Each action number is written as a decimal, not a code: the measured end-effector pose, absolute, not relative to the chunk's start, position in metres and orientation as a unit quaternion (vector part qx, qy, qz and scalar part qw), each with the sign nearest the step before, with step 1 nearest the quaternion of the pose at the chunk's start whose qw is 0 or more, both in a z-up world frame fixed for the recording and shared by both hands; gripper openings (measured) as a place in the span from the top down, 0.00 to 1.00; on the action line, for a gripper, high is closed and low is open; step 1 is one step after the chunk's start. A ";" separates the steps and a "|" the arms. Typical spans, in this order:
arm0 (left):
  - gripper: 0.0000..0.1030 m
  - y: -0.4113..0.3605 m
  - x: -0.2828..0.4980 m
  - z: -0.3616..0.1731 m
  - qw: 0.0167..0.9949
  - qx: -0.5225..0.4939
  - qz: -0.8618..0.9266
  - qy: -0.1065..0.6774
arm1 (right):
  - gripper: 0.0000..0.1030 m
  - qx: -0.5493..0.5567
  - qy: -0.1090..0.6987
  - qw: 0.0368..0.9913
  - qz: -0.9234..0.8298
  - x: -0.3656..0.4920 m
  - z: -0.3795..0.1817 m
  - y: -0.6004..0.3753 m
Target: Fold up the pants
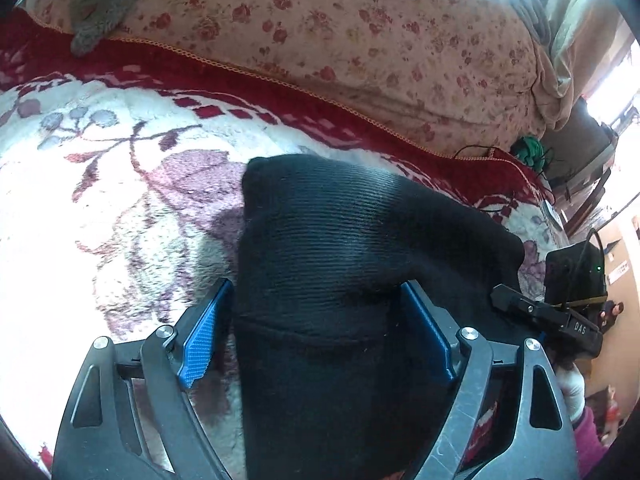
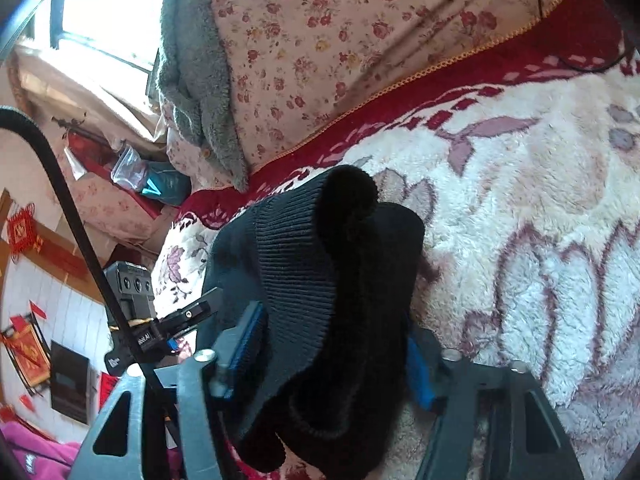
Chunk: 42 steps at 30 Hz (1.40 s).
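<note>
- Black ribbed pants point(image 1: 340, 248), bunched into a thick wad, held up just above the fleecy white-and-maroon flowered blanket point(image 1: 100, 184), a shadow cast on the pile beneath.
- Seen from the right wrist as the same black knit point(image 2: 320, 280), one rounded fold standing up at the far end, a ribbed cuff draped toward the near edge.
- Left gripper point(image 1: 316, 320): jaws spread fairly wide, blue pads on either side of the cloth, fabric filling the gap between them; firm pinch or loose contact, cannot tell.
- Right gripper point(image 2: 332, 344): jaws parted by the bulk of cloth, blue pads pressed against both sides of the bundle, cloth hanging over the near edge.
- Left gripper also visible in the right wrist view at lower left, right gripper point(image 1: 548, 316) at the right edge of the left wrist view, just beside the pants.
- Behind the blanket's red border: a rose-print quilt point(image 1: 360, 40), with a grey fuzzy garment point(image 2: 192, 80) lying over it.
- Farther off, a bright window point(image 2: 104, 12).
</note>
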<state>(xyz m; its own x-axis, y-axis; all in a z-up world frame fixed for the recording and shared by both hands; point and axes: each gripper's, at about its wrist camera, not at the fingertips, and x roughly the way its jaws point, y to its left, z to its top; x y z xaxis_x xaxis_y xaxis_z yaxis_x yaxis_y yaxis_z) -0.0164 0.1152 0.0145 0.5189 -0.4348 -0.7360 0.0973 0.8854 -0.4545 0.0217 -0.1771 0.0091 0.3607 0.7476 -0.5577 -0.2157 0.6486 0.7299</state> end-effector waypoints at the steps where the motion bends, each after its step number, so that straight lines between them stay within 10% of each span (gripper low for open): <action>1: 0.31 0.112 -0.017 0.016 0.854 -0.174 -0.159 0.464 | 0.50 0.281 0.470 0.777 0.312 0.021 0.009 -0.177; 8: 0.71 0.109 -0.030 0.040 0.871 -0.144 -0.165 0.439 | 0.57 0.271 0.452 0.788 0.317 0.014 0.028 -0.174; 42: 0.72 0.304 -0.070 0.050 0.892 -0.164 0.047 0.420 | 0.58 0.197 0.510 0.723 0.422 0.070 0.015 0.068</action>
<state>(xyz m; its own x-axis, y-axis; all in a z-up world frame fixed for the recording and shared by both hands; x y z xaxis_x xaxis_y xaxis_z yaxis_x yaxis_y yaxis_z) -0.0696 0.3044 0.0499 0.6433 -0.0537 -0.7637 -0.2214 0.9419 -0.2527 0.0697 0.0680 0.0154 0.1239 0.8113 -0.5713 -0.4095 0.5663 0.7153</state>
